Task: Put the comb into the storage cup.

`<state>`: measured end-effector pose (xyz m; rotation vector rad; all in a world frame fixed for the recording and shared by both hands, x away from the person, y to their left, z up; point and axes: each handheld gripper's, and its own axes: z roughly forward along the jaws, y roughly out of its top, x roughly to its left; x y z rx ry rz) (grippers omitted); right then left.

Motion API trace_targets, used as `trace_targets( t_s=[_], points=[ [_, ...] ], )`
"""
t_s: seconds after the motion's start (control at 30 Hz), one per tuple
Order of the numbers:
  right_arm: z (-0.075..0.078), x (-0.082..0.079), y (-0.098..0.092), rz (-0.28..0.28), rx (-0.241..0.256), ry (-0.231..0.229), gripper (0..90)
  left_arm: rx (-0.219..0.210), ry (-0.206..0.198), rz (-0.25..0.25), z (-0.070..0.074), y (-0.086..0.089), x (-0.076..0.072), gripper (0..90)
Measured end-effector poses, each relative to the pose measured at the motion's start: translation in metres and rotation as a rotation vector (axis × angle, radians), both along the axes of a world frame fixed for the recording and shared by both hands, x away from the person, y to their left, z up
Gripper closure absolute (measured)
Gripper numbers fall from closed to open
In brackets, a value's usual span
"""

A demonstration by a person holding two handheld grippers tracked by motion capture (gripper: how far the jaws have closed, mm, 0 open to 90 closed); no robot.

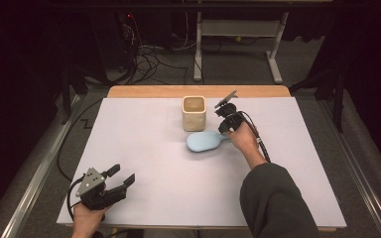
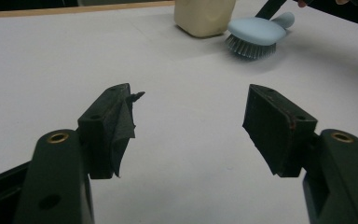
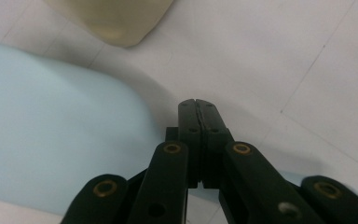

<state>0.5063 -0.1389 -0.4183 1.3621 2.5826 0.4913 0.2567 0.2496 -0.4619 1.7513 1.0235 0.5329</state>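
The brush (image 1: 203, 142) lies on the table (image 1: 154, 163), just in front of the cup (image 1: 194, 112). The right gripper (image 1: 225, 128) sits at the brush's right end. The left gripper (image 1: 121, 179) rests well apart, at the near left corner.

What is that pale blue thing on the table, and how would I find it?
Start at the white table and find the cream cup near its far edge. Just in front of it lies the brush, bristles down, beside the right gripper. It is the one light blue, rounded thing there.
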Motion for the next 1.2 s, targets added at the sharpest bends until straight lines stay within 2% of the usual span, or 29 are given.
trace_targets(
  t_s=[0.4,0.53,0.7,0.83,1.03,1.1,1.2],
  points=[
    [0.002,-0.013,-0.012,0.013,0.024,0.007,90.0,-0.003,0.003,0.007,0.000,0.000,0.001,33.9],
    [0.007,-0.019,-0.014,0.029,0.012,0.004,90.0,0.003,0.005,0.007,0.000,0.000,0.001,33.9],
    [0.009,-0.024,-0.019,0.029,0.038,-0.003,90.0,0.002,0.004,0.012,0.000,0.000,0.000,34.0],
    [0.011,-0.028,-0.020,0.021,0.050,0.010,90.0,0.002,0.004,0.013,-0.001,0.000,0.000,33.9],
    [0.011,-0.027,-0.021,0.032,0.039,0.008,90.0,0.000,0.008,0.008,-0.001,0.000,0.001,33.9],
    [0.008,-0.023,-0.021,0.024,0.014,0.000,90.0,0.003,0.007,0.006,-0.001,-0.001,0.001,33.9],
    [0.005,-0.021,-0.022,0.011,0.012,0.003,90.0,0.001,0.009,0.007,-0.001,-0.001,0.002,33.9]
  ],
)
